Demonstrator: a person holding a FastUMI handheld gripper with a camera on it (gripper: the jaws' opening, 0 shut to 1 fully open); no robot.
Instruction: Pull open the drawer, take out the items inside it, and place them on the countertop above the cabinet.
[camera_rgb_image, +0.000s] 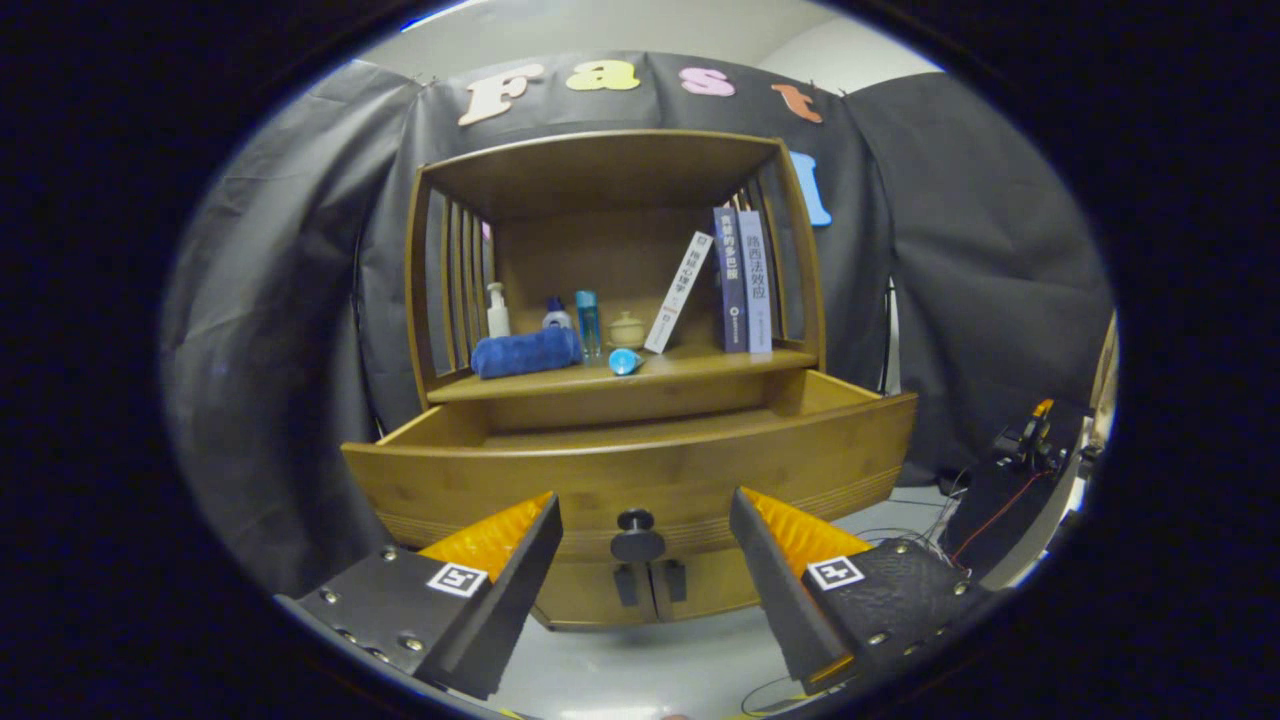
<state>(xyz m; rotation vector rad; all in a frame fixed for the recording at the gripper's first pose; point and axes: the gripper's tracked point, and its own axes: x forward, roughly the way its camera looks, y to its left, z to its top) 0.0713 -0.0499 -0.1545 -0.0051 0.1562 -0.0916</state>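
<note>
The wooden cabinet's drawer (640, 470) stands pulled out toward me, its curved front facing the gripper. A dark round knob (636, 536) sits in the middle of the drawer front, between my two fingers and a little beyond them. My gripper (645, 520) is open, with nothing between its fingers. From this low angle the drawer's inside is hidden. On the countertop (700, 368) above it lie a rolled blue towel (527, 352) and a small blue item (624, 361).
On the countertop also stand a white pump bottle (497, 311), a small blue-capped bottle (556, 314), a tall blue bottle (587, 323), a lidded jar (627, 329) and three books (740, 280). Below the drawer are two cabinet doors (650, 585). Cables and equipment (1025, 445) lie at the right.
</note>
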